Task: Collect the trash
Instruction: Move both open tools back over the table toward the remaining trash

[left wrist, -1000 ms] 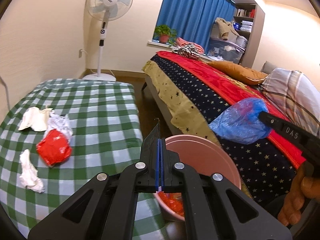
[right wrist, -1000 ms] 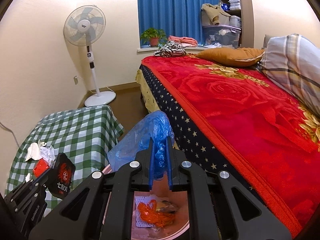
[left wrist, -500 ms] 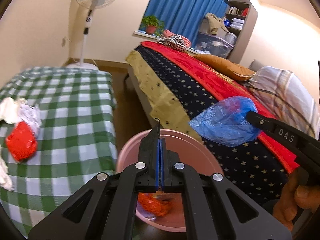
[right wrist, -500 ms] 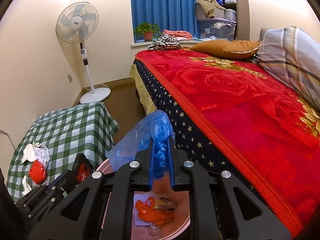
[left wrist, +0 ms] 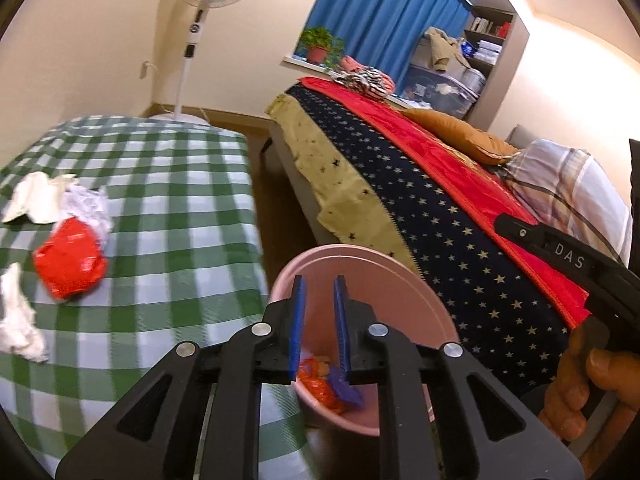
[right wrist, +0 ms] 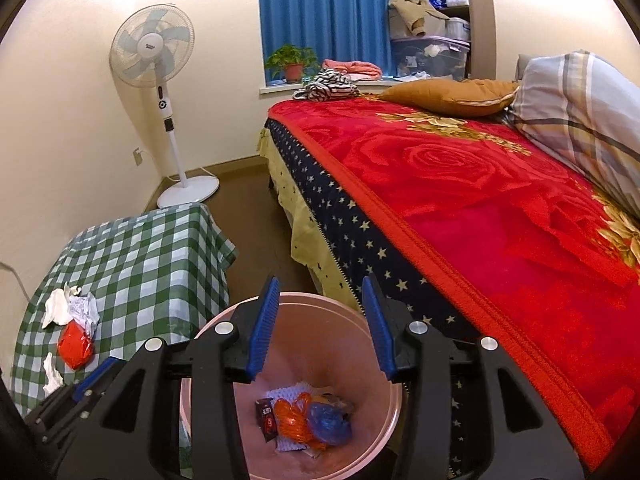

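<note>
In the left wrist view, the left gripper point(left wrist: 319, 296) hangs over the near rim of a pink bin point(left wrist: 404, 280), its blue pads a narrow gap apart and opening, with nothing between them. Down in the bin lie an orange wrapper point(left wrist: 320, 386) and a blue bag point(left wrist: 346, 388). To the left, a table with a green checked cloth point(left wrist: 172, 200) carries a red wrapper point(left wrist: 70, 262) and crumpled white tissues point(left wrist: 44, 196), with another tissue point(left wrist: 16, 320) nearer the edge. At the right edge a hand point(left wrist: 584, 384) holds the other tool in front of the bed point(left wrist: 460, 216). In the right wrist view, the right gripper point(right wrist: 322, 320) is above the bin point(right wrist: 390, 432), its jaws spreading wide and empty. At the bin's bottom rest the blue bag point(right wrist: 330, 424), the orange wrapper point(right wrist: 292, 416), a small dark packet point(right wrist: 267, 422) and a white scrap point(right wrist: 286, 394). The red wrapper point(right wrist: 74, 346) and tissues point(right wrist: 66, 308) lie on the table point(right wrist: 140, 256) at left; a fan point(right wrist: 154, 52) stands by the wall.
</note>
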